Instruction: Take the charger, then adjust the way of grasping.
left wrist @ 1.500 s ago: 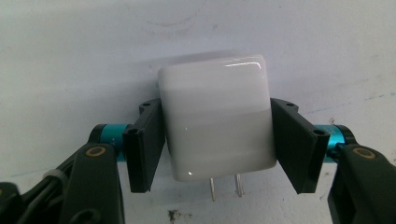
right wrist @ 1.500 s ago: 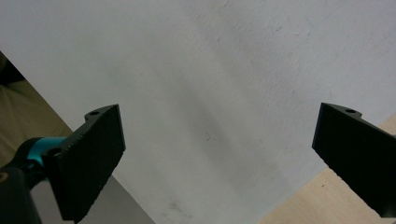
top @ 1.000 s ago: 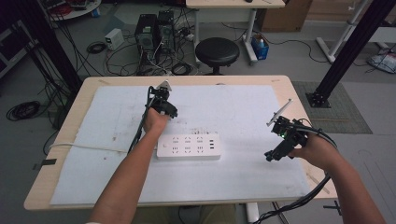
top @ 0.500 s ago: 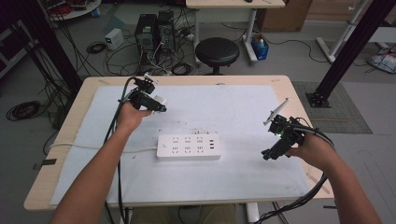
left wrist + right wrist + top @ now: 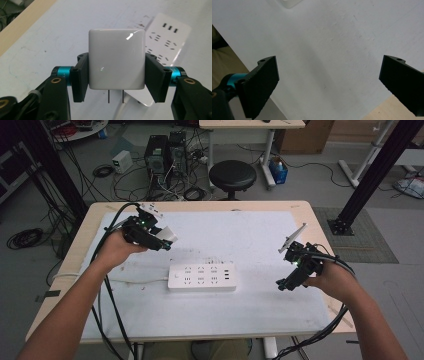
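- You are working in a dim workshop with a black round stool (image 5: pixel 232 174) and cable tangles behind; before you is lying a pale wooden tabletop (image 5: pixel 320 222) covered by a white sheet.
- Your left claw (image 5: pixel 161 238) is pinching a glossy white square plug-in charger (image 5: pixel 116 58) by its two flat sides, held above the far left part of the sheet; its two metal prongs (image 5: pixel 116 96) are pointing back toward the claw's body in the left gripper view.
- The white rectangular plastic power strip (image 5: pixel 202 277) is lying flat mid-sheet, nearer you and to the right of that claw, its long axis running left to right, its white cord trailing off leftward.
- Your left hand is holding the charger, so it is the one placed to act; your right claw (image 5: pixel 289 279) is hanging spread and empty, just beyond the strip's right end.
- Counting: one charger, one strip, two claws.
- You are probably needing to turn the prongs downward before meeting a socket.
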Motion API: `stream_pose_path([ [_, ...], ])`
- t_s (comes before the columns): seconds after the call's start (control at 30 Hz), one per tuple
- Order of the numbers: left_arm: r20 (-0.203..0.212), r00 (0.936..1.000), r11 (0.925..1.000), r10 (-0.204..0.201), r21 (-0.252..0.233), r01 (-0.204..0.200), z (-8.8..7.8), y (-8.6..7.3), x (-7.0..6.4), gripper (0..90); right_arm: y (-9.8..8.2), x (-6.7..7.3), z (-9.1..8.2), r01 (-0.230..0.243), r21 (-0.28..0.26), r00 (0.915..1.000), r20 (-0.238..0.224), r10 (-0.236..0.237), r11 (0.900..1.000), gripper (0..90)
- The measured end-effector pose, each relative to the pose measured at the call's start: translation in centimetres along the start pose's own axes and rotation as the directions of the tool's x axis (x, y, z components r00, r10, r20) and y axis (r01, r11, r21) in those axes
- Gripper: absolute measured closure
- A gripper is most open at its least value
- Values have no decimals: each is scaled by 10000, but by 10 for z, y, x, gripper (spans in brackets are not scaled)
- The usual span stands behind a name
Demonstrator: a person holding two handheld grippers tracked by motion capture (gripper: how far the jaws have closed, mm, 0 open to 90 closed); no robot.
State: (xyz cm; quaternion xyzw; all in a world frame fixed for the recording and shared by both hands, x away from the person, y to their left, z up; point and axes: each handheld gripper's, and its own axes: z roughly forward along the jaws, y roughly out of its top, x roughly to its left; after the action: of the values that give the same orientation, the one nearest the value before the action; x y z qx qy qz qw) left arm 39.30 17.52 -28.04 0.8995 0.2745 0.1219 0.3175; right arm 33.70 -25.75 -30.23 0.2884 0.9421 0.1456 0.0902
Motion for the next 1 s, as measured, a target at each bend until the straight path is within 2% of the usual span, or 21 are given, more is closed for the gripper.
stream_pose_path([
  [0.07, 39, 9999, 9999, 145, -16, -145, -3, -1, -1, 425, 1, 1, -1, 24, -35, 10000, -13, -24, 10000, 19],
  [0.1, 201, 9986, 9987, 489, -136, -486, -12, -2, -4, 425, 2, 1, 0, 81, -73, 10000, -32, -81, 9999, 19],
  [0.2, 399, 9966, 9972, 722, -219, -713, -21, -4, -7, 425, 3, 2, 0, 185, -87, 9998, -11, -185, 9998, 19],
  [0.33, 526, 9934, 9942, 1017, -414, -996, -28, -3, -11, 425, 2, 1, 1, -42, -144, 10000, 10, 42, 9999, 19],
  [0.4, 586, 9907, 9920, 1228, -361, -1208, -30, -3, -14, 425, 1, 0, 1, -66, -96, 10000, 66, 67, 9999, 19],
  [0.47, 577, 9890, 9905, 1366, -269, -1352, -31, -2, -17, 424, 2, 0, 0, -86, -274, 9999, 59, 88, 9996, 19],
  [0.6, 668, 9843, 9861, 1636, -415, -1611, -37, -2, -23, 424, 3, 1, -2, -376, -473, 9991, 157, 384, 9982, 19],
  [0.7, 684, 9790, 9810, 1921, -406, -1897, -40, -3, -29, 424, 5, 2, -1, -474, -610, 9986, 205, 488, 9970, 19],
  [0.8, 714, 9750, 9769, 2102, -558, -2065, -41, -5, -36, 424, 8, 6, -1, -729, -1068, 9967, 277, 763, 9916, 19],
  [0.87, 757, 9706, 9725, 2285, -632, -2240, -41, -6, -42, 424, 10, 7, -1, -948, -1451, 9951, 133, 978, 9849, 19],
  [1.0, 811, 9599, 9622, 2683, -720, -2628, -42, -6, -52, 424, 15, 9, 0, -1399, -1875, 9901, -327, 1362, 9722, 19],
])
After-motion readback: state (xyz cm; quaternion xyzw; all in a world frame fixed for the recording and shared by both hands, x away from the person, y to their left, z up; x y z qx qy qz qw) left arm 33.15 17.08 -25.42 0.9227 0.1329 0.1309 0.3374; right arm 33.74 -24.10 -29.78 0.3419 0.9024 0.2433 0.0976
